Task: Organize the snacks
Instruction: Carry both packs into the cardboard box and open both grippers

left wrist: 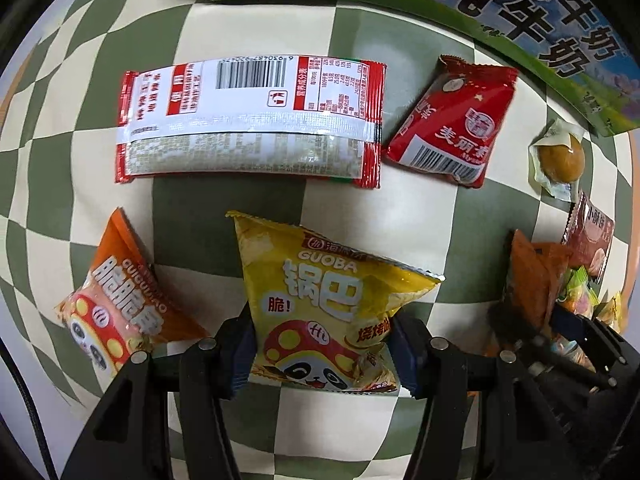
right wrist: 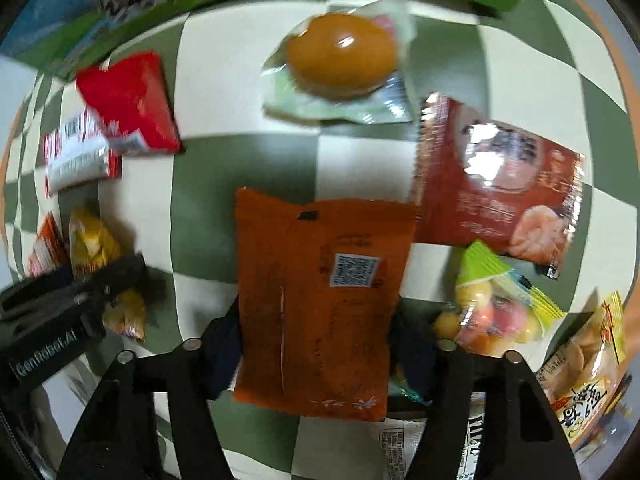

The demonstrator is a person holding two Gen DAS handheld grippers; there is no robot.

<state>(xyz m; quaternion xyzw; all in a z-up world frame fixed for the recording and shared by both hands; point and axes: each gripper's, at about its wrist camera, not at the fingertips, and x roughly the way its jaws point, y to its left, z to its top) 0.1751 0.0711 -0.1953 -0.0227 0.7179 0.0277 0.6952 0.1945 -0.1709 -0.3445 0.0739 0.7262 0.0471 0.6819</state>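
Snacks are scattered all over a green-and-cream checkered tablecloth (left wrist: 248, 208), and both grippers have one! The left gripper (left wrist: 322, 344) has its jaws clamped on a yellow Guoba crisp bag (left wrist: 320, 308), pinched at both sides just above the cloth. Beside it lies an orange panda-print bag (left wrist: 120, 304); beyond, a long red-and-white packet (left wrist: 248, 120) rests label-down, with a small red sachet (left wrist: 452, 120) just to its right. The right gripper (right wrist: 316, 352) is closed on an orange packet (right wrist: 320, 300), back side showing. A vacuum-packed braised egg (right wrist: 340, 56) sits further off, near a green milk carton (left wrist: 520, 16) bordering the cloth's far edge.
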